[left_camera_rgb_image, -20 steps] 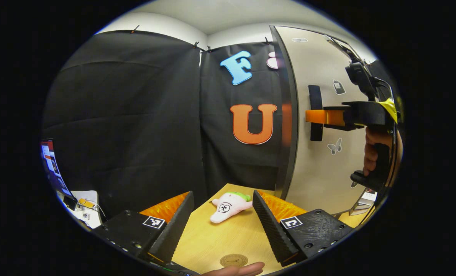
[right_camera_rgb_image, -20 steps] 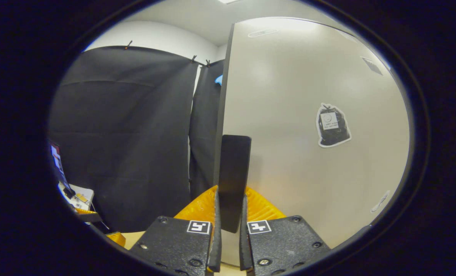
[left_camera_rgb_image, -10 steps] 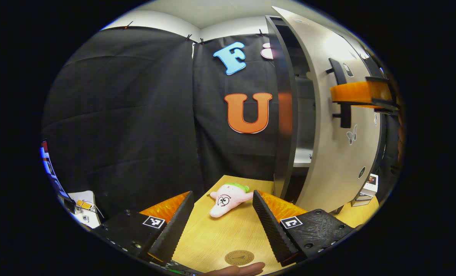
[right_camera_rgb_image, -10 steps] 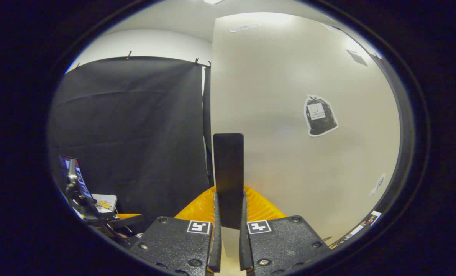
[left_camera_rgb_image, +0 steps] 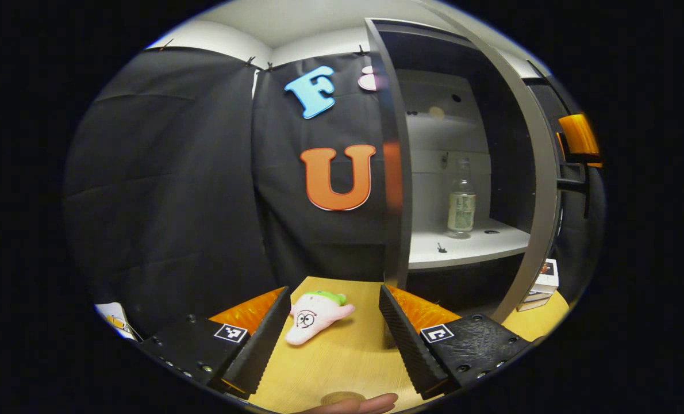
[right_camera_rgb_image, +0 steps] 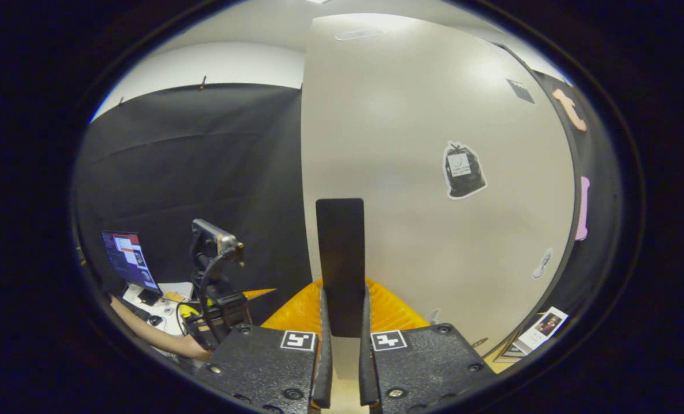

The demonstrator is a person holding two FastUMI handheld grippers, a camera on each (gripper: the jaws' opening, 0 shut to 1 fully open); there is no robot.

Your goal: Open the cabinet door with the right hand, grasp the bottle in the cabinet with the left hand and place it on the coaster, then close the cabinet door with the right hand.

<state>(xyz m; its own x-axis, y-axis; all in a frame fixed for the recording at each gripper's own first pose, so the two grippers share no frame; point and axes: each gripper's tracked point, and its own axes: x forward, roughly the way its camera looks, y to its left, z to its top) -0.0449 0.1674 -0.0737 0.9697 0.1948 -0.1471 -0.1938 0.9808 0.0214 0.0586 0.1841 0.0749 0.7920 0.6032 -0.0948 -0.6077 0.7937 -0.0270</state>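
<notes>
Bottle (left_camera_rgb_image: 461, 206) upright on cabinet shelf (left_camera_rgb_image: 468, 247), beyond left tool (left_camera_rgb_image: 335, 339).

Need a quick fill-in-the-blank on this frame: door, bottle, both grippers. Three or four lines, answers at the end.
1. The right gripper is shut on the door's ____.
2. The bottle stands upright on a ____ inside the cabinet.
3. The left gripper has its jaws ____, holding nothing.
4. The plush toy lies on the ____ table.

Missing words: handle; shelf; open; wooden

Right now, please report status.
Right gripper shut on flat black door handle. Left gripper open. Clear glass bottle upright on white shelf, path clear.
</notes>
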